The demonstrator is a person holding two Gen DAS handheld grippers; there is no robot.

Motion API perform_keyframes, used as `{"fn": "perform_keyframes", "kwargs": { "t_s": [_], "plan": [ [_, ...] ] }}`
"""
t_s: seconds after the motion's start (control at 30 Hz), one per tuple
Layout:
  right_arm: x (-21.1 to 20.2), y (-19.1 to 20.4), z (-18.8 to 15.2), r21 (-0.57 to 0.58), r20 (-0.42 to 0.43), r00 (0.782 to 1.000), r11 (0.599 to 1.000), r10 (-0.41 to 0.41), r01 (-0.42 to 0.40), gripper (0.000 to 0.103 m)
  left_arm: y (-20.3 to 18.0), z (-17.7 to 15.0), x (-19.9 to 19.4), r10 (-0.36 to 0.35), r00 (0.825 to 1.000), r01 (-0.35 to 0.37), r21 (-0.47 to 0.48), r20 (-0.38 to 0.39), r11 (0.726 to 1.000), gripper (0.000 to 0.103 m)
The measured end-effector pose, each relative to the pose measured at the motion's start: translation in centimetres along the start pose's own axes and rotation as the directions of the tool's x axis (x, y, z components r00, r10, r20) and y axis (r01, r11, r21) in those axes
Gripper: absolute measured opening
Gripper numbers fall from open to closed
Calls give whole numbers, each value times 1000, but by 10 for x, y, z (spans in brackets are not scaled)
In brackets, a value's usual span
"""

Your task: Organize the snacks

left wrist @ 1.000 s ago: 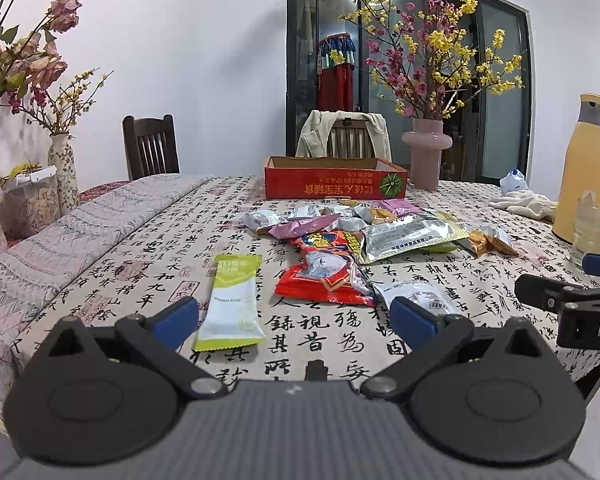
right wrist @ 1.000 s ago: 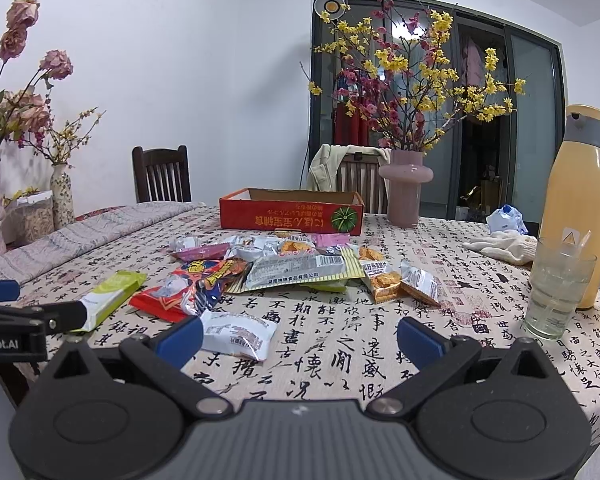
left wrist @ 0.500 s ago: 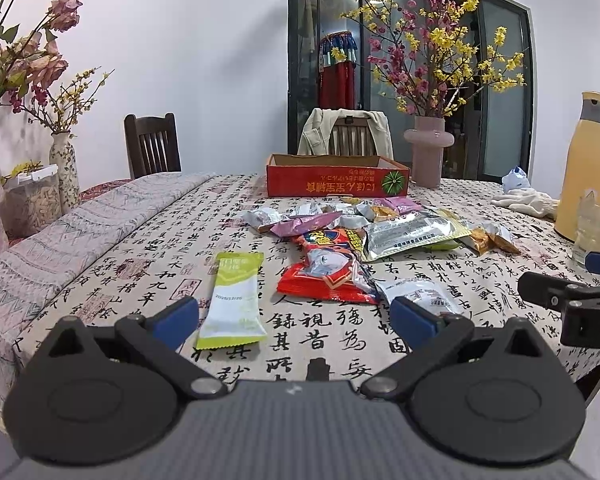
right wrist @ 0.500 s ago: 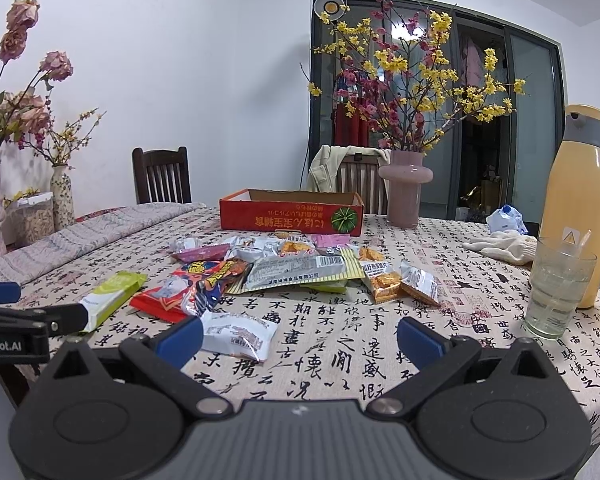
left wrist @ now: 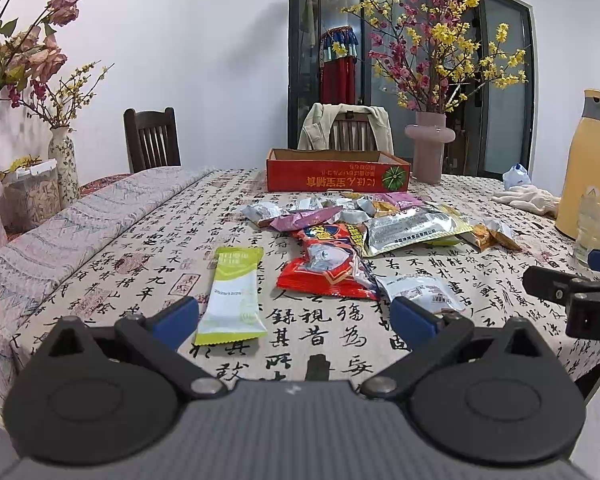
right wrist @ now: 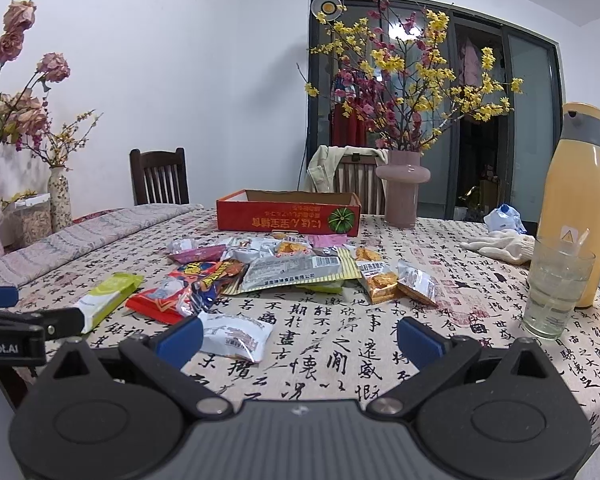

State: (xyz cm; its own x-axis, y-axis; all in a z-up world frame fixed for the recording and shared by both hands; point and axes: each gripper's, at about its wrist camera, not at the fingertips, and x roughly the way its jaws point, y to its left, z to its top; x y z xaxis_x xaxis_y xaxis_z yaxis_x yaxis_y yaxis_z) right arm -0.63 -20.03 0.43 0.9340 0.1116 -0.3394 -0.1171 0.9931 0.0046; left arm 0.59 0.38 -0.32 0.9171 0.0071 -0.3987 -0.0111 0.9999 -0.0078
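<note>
Tablecloth (left wrist: 148, 256) view barely shifted, snacks (left wrist: 352, 240) unmoved, both grippers' fingers (left wrist: 178, 314) still spread

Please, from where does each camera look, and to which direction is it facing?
Left wrist: on the left gripper, low at the table's near edge, facing the snacks and red box; right gripper at its right.
Right wrist: on the right gripper, same direction; left gripper at its left.
Shared: green packet, red box.

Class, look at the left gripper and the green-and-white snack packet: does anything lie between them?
Nothing visible does. The left gripper is open, and the green-and-white snack packet lies flat just ahead of its left finger, with only bare tablecloth around it. The red snack packet lies apart, to the right.
</note>
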Motion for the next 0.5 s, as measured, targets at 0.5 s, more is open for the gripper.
{"fn": "perform_keyframes", "kwargs": {
  "t_s": [0.5],
  "plan": [
    [18,-9,-5,40,-43,998,998,40,-38,103,5,-5,25,14,997,-14,0,-75,1000,103]
  ]
}}
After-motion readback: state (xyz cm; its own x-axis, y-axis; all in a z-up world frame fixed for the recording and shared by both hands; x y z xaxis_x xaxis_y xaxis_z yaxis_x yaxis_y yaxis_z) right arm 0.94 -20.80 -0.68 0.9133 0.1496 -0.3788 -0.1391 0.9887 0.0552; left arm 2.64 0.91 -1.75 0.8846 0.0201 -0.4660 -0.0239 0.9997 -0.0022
